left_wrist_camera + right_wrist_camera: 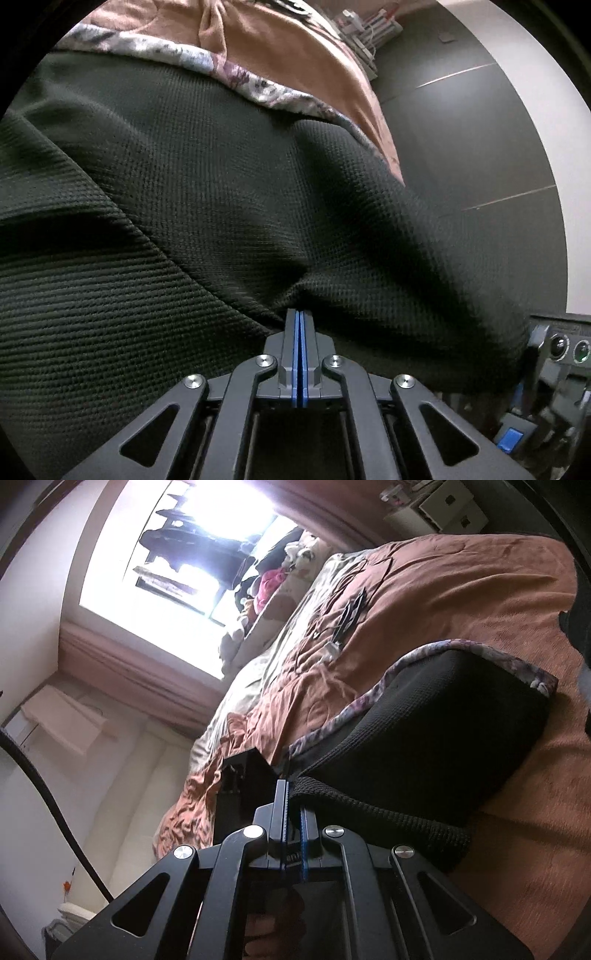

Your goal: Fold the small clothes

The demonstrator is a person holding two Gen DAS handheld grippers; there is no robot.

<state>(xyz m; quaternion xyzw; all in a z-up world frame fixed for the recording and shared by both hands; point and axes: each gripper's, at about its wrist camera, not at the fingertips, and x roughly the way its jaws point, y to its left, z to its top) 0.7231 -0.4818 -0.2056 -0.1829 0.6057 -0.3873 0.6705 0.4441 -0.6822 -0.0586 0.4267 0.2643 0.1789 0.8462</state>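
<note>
Bed (461,590) with an orange cover carries the dark knit garment (184,192) at its near edge, over a floral-edged cloth (498,653). Left gripper (299,314) has its jaws pinched on a garment fold; right gripper (291,786) has its jaws clamped on the ribbed hem

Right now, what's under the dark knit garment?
Under the dark knit garment a floral-edged cloth shows only as a border; the rest is covered. Below that lies the orange bedspread, hidden wherever the garment sits.
</note>
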